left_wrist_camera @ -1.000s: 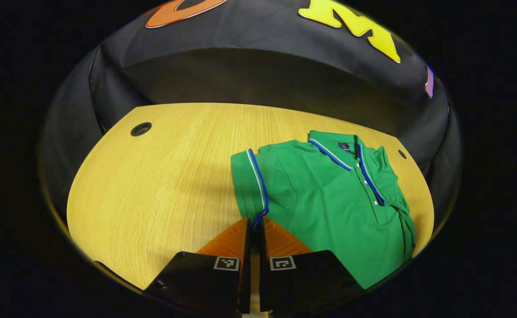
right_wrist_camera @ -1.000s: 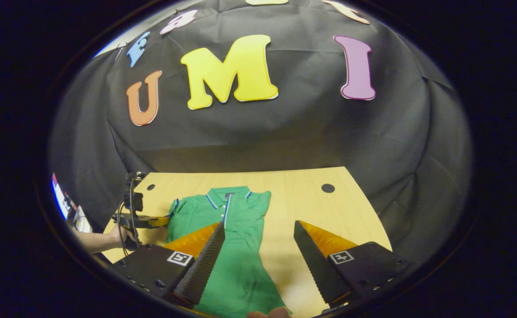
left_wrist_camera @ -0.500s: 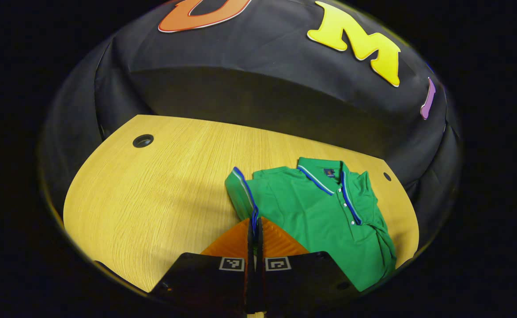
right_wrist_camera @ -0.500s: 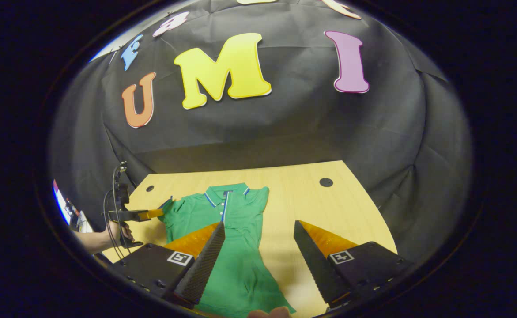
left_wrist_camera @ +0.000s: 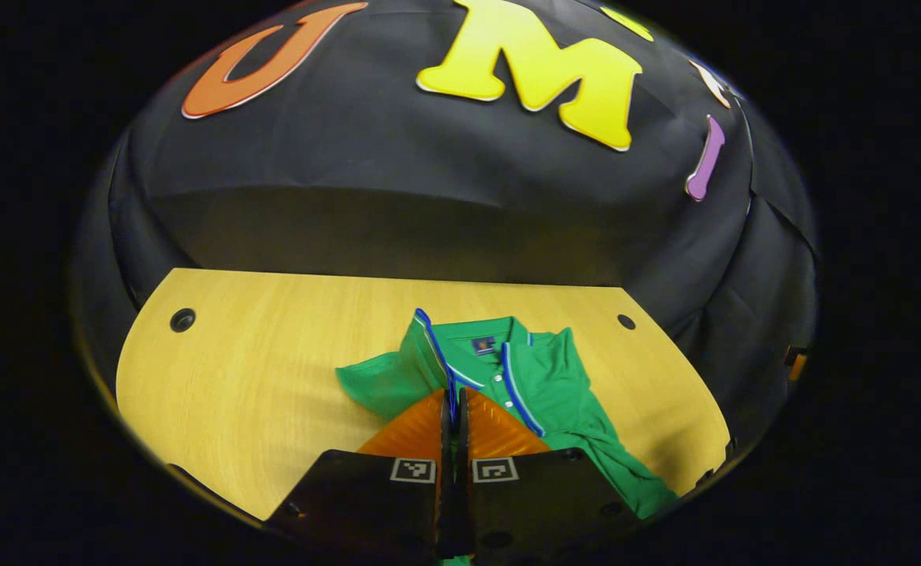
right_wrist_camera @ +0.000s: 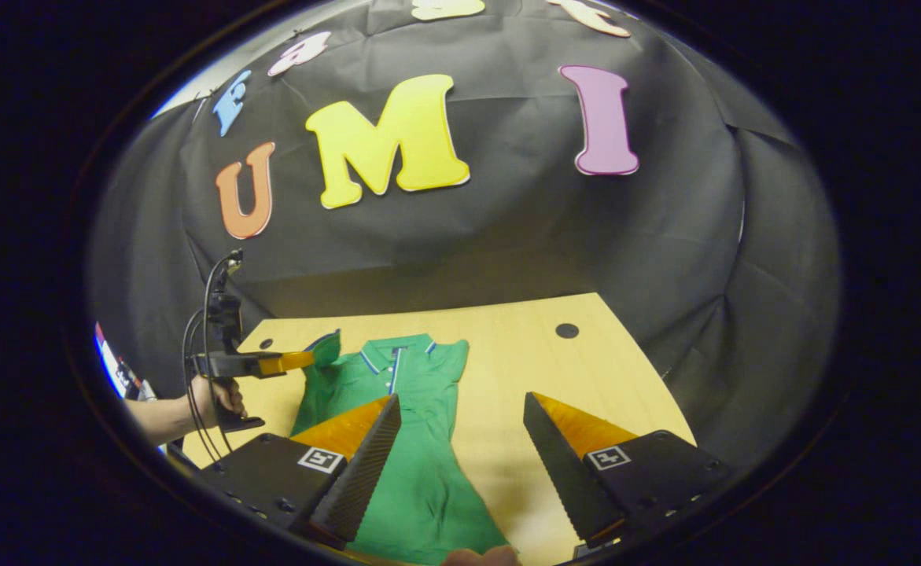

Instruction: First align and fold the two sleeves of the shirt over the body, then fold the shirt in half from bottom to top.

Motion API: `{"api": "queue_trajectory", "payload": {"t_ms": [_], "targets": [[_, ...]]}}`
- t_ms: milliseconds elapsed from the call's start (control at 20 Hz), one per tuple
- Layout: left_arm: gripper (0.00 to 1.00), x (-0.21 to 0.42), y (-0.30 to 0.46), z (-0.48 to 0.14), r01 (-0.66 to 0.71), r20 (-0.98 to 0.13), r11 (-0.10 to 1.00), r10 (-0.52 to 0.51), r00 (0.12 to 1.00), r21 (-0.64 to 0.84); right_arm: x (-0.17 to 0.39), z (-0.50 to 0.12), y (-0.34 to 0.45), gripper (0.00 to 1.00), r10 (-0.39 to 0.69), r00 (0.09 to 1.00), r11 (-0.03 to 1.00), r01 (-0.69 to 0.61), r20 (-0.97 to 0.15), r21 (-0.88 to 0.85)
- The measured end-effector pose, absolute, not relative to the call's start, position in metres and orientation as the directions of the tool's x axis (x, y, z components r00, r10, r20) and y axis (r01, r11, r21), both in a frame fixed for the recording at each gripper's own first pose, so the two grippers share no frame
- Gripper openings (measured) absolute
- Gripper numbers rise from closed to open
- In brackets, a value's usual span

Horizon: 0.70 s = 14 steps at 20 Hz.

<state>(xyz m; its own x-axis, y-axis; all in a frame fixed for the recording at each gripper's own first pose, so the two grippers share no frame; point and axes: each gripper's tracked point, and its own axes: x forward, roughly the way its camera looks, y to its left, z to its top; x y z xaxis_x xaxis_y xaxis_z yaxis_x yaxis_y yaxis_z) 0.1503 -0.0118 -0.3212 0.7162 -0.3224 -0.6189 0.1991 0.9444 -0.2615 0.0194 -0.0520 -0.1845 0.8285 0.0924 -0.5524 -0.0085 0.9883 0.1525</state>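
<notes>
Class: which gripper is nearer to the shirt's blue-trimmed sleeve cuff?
Left. The left gripper is shut on the sleeve cuff, lifting it off the table. The right gripper hangs open, apart, over the shirt's lower body.

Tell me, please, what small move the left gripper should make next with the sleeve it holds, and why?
Probably carry it further across the body, then lower and release. The left gripper is shut on the striped cuff of the sleeve, raised above the table, while the green shirt lies flat and this sleeve is not yet folded.

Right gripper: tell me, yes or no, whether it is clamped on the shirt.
No: in the right gripper view the right gripper has its fingers spread wide above the green shirt, gripping nothing.
</notes>
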Motion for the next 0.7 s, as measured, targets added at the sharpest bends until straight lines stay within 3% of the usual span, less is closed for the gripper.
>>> {"api": "queue_trajectory", "payload": {"t_ms": [300, 350, 400, 500, 700], "targets": [[0.05, 0.150, -0.075, -0.354, 0.207, -0.676, 0.935, -0.351, 0.648, -0.287, 0.000, -0.187, -0.087, 0.96, 0.033, 0.826, 0.987, 0.062, -0.562, 0.149], [0.15, 0.143, -0.081, -0.357, 0.197, -0.694, 0.936, -0.349, 0.629, -0.292, -0.003, -0.187, -0.091, 0.96, 0.027, 0.825, 0.987, 0.068, -0.564, 0.147], [0.37, 0.137, -0.086, -0.358, 0.193, -0.702, 0.935, -0.351, 0.619, -0.297, -0.004, -0.187, -0.092, 0.96, 0.024, 0.825, 0.987, 0.071, -0.565, 0.146], [1.00, 0.126, -0.083, -0.344, 0.185, -0.700, 0.942, -0.333, 0.632, -0.282, -0.006, -0.186, -0.094, 0.96, 0.020, 0.828, 0.988, 0.070, -0.560, 0.139], [1.00, 0.110, -0.060, -0.310, 0.152, -0.673, 0.962, -0.268, 0.689, -0.227, -0.002, -0.179, -0.082, 0.96, 0.039, 0.848, 0.997, 0.003, -0.529, 0.079]]}}
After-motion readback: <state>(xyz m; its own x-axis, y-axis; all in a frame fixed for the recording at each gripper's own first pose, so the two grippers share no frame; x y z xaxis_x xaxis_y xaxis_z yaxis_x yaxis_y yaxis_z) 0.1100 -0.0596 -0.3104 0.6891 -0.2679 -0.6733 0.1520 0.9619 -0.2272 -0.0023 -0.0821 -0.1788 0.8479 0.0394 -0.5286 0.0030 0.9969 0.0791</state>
